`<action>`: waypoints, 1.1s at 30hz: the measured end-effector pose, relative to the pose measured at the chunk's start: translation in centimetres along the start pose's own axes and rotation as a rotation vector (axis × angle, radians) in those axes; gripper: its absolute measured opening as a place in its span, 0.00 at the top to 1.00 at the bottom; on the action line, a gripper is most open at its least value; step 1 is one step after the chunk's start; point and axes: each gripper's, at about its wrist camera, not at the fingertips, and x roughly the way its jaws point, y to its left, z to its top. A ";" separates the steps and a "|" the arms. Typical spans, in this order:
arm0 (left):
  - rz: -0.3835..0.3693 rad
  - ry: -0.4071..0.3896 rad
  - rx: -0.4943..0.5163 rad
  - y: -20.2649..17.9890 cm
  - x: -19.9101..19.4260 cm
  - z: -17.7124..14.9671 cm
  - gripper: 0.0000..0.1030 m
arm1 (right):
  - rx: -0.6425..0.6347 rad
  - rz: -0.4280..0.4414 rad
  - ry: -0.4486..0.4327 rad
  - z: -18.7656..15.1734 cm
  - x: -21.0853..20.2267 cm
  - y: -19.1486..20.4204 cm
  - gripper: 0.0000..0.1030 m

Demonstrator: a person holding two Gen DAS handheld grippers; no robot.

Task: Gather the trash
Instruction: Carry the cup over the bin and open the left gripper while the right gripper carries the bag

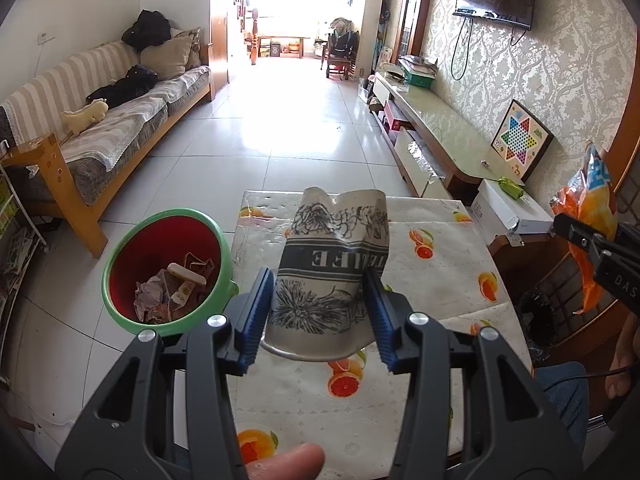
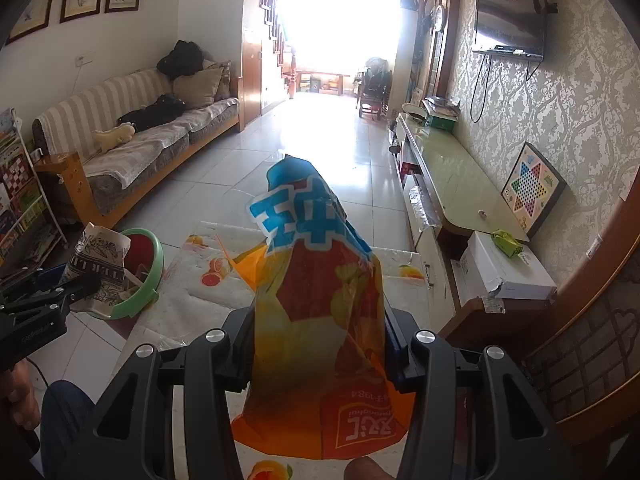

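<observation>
My left gripper (image 1: 318,312) is shut on a crushed paper cup (image 1: 332,264) printed with black flowers, held above the table (image 1: 432,276) just right of the bin. The bin (image 1: 120,256) is red inside with a green rim and holds several crumpled wrappers and papers. My right gripper (image 2: 320,344) is shut on an orange and blue snack bag (image 2: 320,312), which stands up between its fingers and hides much of the table. In the left wrist view the same snack bag (image 1: 592,208) hangs at the far right. The right wrist view shows the paper cup (image 2: 100,260) beside the bin (image 2: 148,276).
The table has a fruit-print plastic cover and stands on a tiled floor. A striped sofa (image 1: 100,120) runs along the left wall. A long low TV cabinet (image 1: 440,128) lines the right wall, with a white box (image 1: 512,208) at its near end. A thumb (image 1: 286,460) shows at the bottom.
</observation>
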 end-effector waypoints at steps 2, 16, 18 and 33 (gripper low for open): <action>0.008 -0.001 -0.005 0.6 0.2 0.2 0.56 | -0.006 0.009 -0.002 0.3 0.3 0.6 0.55; 0.060 0.025 -0.071 5.8 3.1 1.1 0.56 | -0.080 0.076 -0.003 3.7 4.1 6.7 0.55; 0.059 0.031 -0.082 6.6 3.6 1.0 0.56 | -0.089 0.084 0.001 4.1 4.9 7.5 0.55; 0.142 0.077 -0.210 13.4 7.8 0.7 0.56 | -0.136 0.146 0.050 5.4 10.9 12.0 0.55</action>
